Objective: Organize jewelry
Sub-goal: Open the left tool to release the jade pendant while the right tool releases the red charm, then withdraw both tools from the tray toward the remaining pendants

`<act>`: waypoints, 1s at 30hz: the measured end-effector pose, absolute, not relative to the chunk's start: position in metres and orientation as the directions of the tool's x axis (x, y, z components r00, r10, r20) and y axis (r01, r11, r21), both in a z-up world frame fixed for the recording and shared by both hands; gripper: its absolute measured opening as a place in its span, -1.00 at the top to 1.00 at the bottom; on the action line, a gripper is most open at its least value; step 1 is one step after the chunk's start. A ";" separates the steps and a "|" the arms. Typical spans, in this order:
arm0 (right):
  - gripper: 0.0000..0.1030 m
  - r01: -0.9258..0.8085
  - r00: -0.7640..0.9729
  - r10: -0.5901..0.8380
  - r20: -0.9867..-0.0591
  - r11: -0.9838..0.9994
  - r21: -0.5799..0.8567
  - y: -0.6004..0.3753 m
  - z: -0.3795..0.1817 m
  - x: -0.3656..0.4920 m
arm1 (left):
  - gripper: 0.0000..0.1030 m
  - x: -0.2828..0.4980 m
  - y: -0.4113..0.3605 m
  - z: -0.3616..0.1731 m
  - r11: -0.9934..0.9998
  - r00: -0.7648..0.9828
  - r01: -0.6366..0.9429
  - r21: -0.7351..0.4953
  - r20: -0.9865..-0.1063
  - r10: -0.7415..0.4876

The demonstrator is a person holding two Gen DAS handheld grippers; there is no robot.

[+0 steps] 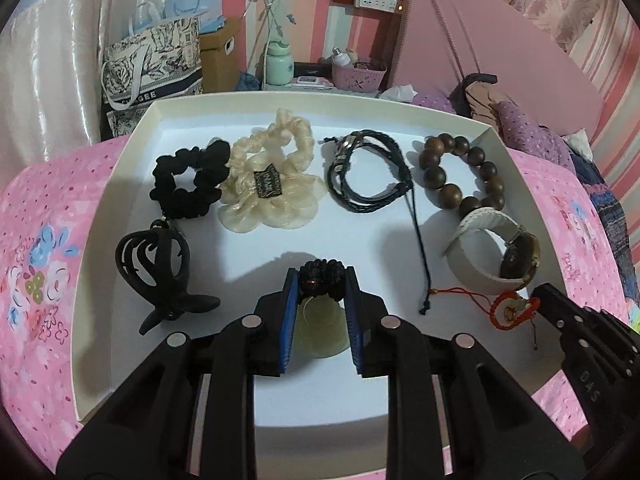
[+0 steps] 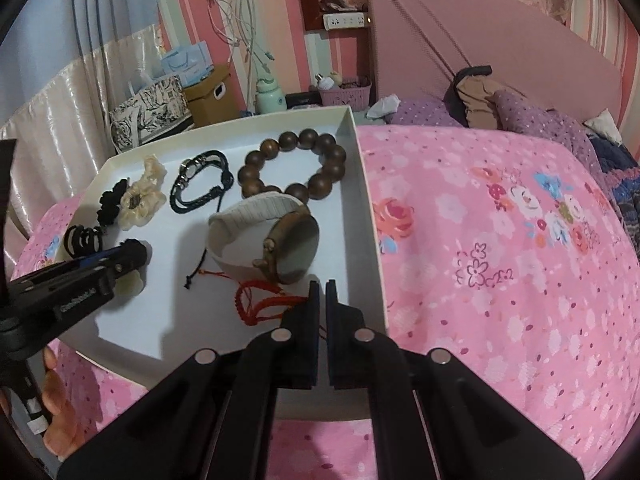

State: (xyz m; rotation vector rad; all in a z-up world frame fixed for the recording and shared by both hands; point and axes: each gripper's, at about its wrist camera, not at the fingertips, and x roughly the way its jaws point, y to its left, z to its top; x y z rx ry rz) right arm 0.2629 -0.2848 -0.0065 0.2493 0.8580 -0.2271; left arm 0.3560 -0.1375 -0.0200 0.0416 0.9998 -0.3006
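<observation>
1. Left gripper (image 1: pixel 322 280) is nearest in the left wrist view: fingers clamped on a black knotted cord top with a pale jade-like pendant (image 1: pixel 320 332) hanging below, over the near middle of the white tray (image 1: pixel 120 184).
2. Right gripper (image 2: pixel 322 292): fingers together. A red cord bracelet (image 2: pixel 260 300) runs up to them at the tray's near right; the strand seems pinched, but I can't tell for sure.
3. Already laid out in the far row, left to right: black scrunchie (image 1: pixel 186 178), cream scrunchie (image 1: pixel 272 176), black braided leather bracelet (image 1: pixel 366 172), wooden bead bracelet (image 1: pixel 460 172).
4. Near row: black claw clip (image 1: pixel 160 276) at left, white-strap watch (image 1: pixel 496 252) at right, touching the bead bracelet.
5. Tray sits on a pink floral bedspread (image 2: pixel 500 240); no loose jewelry visible on it.
6. My read: mostly done. Left to do is set the pendant in the open gap between clip and watch, and release the red bracelet near the watch.
7. Risk: the leather bracelet's trailing cord (image 1: pixel 420 252) lies close to both drop spots; could snag.
</observation>
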 end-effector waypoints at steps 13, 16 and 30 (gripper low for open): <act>0.91 0.263 0.663 -0.057 -0.746 0.951 0.161 -0.285 -0.002 0.260 | -0.11 0.346 -0.144 -0.012 0.958 0.513 0.276 -0.081 -0.830 -0.218; 0.90 0.241 0.672 -0.024 -0.740 0.952 0.187 -0.285 0.000 0.260 | -0.28 0.337 -0.146 0.002 0.956 0.525 0.286 -0.066 -0.823 -0.214; -0.71 0.248 0.713 -0.167 -0.681 0.968 0.022 -0.246 0.032 0.231 | -0.94 0.273 -0.046 0.066 0.982 0.590 0.186 0.022 -0.802 -0.094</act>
